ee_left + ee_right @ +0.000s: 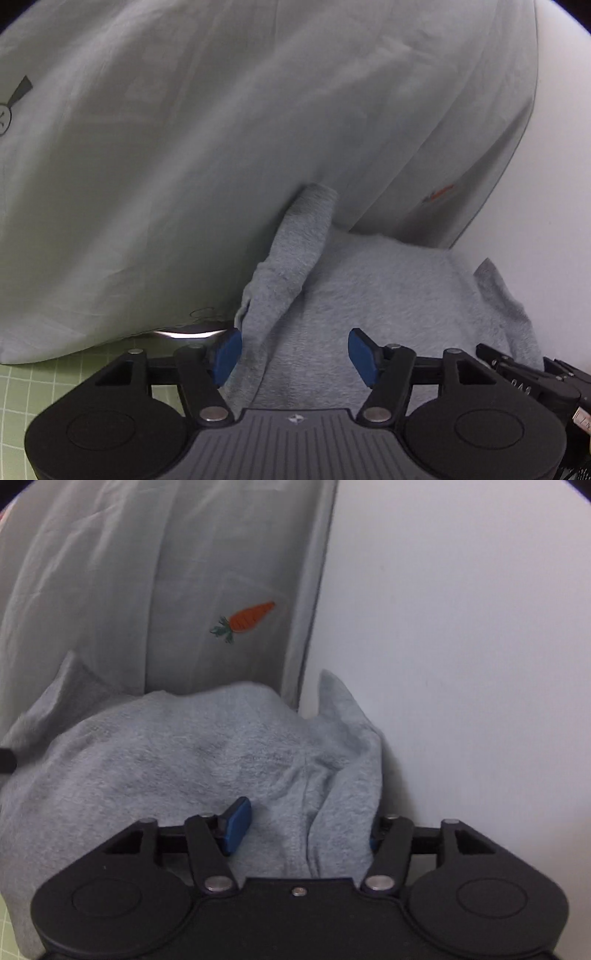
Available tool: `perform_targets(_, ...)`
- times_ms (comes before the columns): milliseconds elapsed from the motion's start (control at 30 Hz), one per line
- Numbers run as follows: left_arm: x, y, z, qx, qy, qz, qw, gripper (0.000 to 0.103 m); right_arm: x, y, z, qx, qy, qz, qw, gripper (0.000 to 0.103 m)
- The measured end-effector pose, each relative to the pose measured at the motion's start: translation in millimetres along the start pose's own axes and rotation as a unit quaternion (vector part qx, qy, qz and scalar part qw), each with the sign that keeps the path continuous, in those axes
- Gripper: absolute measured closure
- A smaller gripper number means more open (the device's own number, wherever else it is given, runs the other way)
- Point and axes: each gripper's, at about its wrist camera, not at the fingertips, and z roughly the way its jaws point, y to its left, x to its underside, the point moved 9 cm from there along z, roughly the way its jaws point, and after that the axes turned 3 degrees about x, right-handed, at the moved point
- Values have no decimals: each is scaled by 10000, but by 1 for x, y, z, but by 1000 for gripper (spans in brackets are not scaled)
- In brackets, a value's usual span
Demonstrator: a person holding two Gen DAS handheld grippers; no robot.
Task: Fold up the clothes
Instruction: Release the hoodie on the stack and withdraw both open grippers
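I am looking through both wrist cameras. The left gripper (295,356) is standing with its jaws apart; its blue pads (228,356) are not pressing anything, though a raised strip of the grey fleece (369,295) is brushing just beside the left pad. The fleece is lying bunched on the near side, between the grippers and a pale sheet (184,147) that is filling the far left of the scene. The sheet is showing a small carrot (245,620) print near its right edge. The right gripper (303,829) is also standing with its jaws apart, a fold of fleece lying loose between them; I am seeing one pad (236,825) clearly, the other mostly hidden behind the fold. A white wall (461,627) is rising on the far right. A strip of green gridded mat (22,384) is showing near left, under the sheet's edge. In the left view the right gripper's black frame is showing at the near right edge.
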Motion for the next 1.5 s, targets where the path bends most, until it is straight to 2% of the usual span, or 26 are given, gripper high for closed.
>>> perform_targets(67, 15, 10, 3, -141, 109, -9, 9998, 25, 9, -4, -1, 49, -60, 185, 9998, 29)
perform_targets(233, 39, 18, -6, -187, 194, -97, 9996, 24, 21, -1, -27, 230, -196, 211, 9993, 26)
perform_targets(300, 41, 12, -15, -122, 210, 18, 9997, 22, 22, -1, -44, 286, -285, 70, 9992, 26)
perform_targets(333, 42, 8, -22, -92, 183, 87, 9998, 17, 22, -2, -53, 314, -329, 0, 9990, 25)
perform_targets(433, 43, -8, -48, -7, 30, 316, 9995, 3, 20, 3, -78, 288, -421, -99, 9986, 20)
perform_targets(467, 42, -12, -59, 48, -12, 406, 9992, 1, 19, 5, -90, 253, -460, -102, 9986, 20)
perform_targets(533, 38, -20, -87, 117, -185, 622, 9978, 0, 18, 6, -118, 183, -556, -108, 9982, 20)
perform_targets(600, 36, -28, -117, 114, -424, 827, 9956, 0, 17, 10, -148, 110, -678, -90, 9976, 15)
perform_targets(667, 37, -33, -149, 215, -610, 984, 9930, 0, 15, 15, -178, 36, -805, -67, 9967, 0)
perform_targets(733, 42, -40, -175, 365, -658, 1054, 9916, 0, 15, 20, -211, -32, -893, -69, 9960, 0)
perform_targets(833, 56, -43, -209, 556, -660, 992, 9913, 0, 27, 25, -263, 122, -919, -37, 9957, 0)
perform_targets(967, 89, -51, -243, 714, -449, 959, 9918, 0, 56, 35, -317, -5, -798, 125, 9967, 0)
perform_targets(1100, 123, -56, -267, 540, -303, 1233, 9904, 0, 88, 45, -351, 75, -514, -110, 9986, 0)
perform_targets(1300, 152, -54, -287, 445, -110, 1353, 9897, 0, 135, 40, -372, -17, 195, 39, 9998, 0)
perform_targets(1500, 172, -53, -298, 452, 87, 1324, 9901, 0, 159, 38, -388, -68, 441, 46, 9990, 0)
